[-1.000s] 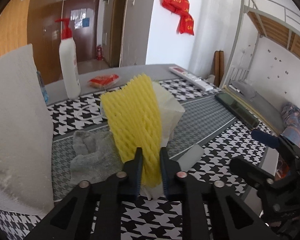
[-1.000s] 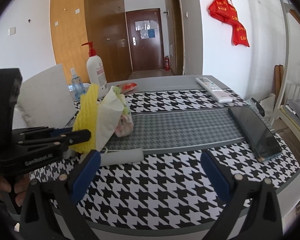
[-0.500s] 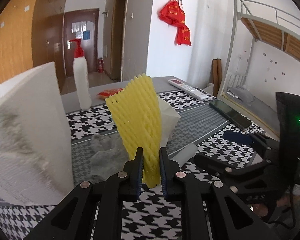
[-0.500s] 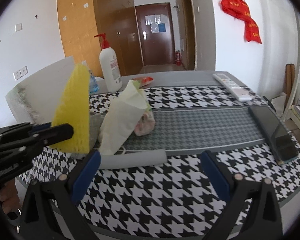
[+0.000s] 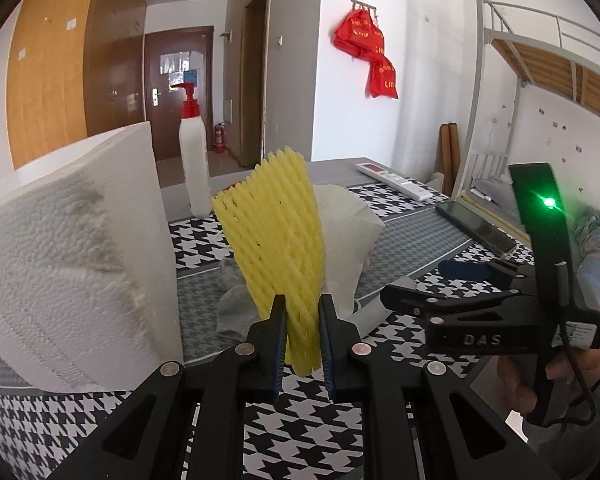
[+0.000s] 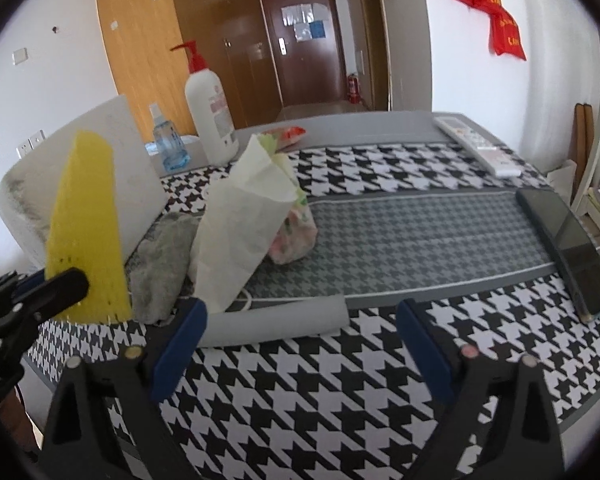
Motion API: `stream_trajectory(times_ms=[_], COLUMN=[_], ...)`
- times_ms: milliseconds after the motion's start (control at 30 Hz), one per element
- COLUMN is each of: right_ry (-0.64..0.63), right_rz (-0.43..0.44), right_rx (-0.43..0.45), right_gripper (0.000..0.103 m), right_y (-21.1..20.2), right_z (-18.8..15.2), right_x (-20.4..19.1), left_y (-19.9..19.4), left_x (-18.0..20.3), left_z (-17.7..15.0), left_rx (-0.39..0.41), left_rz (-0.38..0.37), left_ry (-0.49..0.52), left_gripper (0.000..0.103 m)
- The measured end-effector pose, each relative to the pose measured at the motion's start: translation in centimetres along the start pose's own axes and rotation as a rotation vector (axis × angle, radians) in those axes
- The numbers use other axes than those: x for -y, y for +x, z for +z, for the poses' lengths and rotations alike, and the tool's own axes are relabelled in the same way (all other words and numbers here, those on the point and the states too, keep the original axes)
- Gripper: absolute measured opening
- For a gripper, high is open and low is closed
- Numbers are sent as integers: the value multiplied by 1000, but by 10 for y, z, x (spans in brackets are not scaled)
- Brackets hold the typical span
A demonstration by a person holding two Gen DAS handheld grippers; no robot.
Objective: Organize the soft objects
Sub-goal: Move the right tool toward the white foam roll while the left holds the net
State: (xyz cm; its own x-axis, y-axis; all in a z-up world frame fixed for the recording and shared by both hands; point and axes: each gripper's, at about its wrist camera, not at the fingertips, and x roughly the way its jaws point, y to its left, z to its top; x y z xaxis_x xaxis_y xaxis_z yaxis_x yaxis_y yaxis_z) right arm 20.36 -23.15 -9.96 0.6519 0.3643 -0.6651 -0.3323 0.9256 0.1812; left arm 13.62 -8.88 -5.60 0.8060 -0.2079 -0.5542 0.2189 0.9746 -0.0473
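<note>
My left gripper (image 5: 302, 308) is shut on the lower end of a yellow foam net (image 5: 276, 232), which it holds upright just above the table. In the right wrist view the net (image 6: 86, 232) stands at the left, in front of a white foam block (image 6: 132, 168). A grey cloth (image 6: 164, 264), a white paper bag (image 6: 240, 232) and a floral bundle (image 6: 296, 232) lie in a heap behind it. My right gripper (image 6: 300, 320) is wide and its jaws are closing. A grey foam tube (image 6: 276, 322) lies on the table between the fingertips, and neither pad touches it.
The table wears a houndstooth cloth (image 6: 340, 400). At the back stand a pump bottle (image 6: 210, 120) and a small spray bottle (image 6: 168, 148), with a red packet (image 6: 288, 134) beside them. A remote (image 6: 476, 144) and a dark phone (image 6: 568, 248) lie to the right.
My left gripper carried the yellow net closer to the white foam block. The right gripper came down and in toward the grey tube, and its jaws narrowed a little.
</note>
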Motion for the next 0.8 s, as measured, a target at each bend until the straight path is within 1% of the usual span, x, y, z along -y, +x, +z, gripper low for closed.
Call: stream_trajectory(times_ms=[67,200,267,400,433,567,633,700,767,800], right_ry=[14,29,34,41,44,21,22,33,39,43], right_rz=[8,15,22,24,25,-12,-19,-30,-47,-52], right_rx=[-20,-50,-67,-75,-77,-79,-80,-84,-87,-85], right_gripper=[89,82,76,70,65,53,51,45,32,28], right_y=[4,11,14,15,15,18,18,18,18,17], right_z=[0,-1,-2,-1,0,2,3,3,4,4], right_x=[1,2,2,2,1,-3,-3,-1,1,4], left_y=[0,-1,-1,-1,-2,-4,-5,-5,-7,-8], left_x=[0,0,0,0,-1,-2,-2,-2,-2,-2], left_z=[0,-2,-3,-3,-3,-4,-5,-5,-6,-6], left_rx=[2,4,3,7,8,14,16,18,22,24], left_rz=[-1,-5,-7,-8,-10,-12,-11,-10,-10,-10], left_ry=[2,5,8,10,9,11,10,11,10,10], left_gripper=[16,16,16,16,16,16,16,16,16,16])
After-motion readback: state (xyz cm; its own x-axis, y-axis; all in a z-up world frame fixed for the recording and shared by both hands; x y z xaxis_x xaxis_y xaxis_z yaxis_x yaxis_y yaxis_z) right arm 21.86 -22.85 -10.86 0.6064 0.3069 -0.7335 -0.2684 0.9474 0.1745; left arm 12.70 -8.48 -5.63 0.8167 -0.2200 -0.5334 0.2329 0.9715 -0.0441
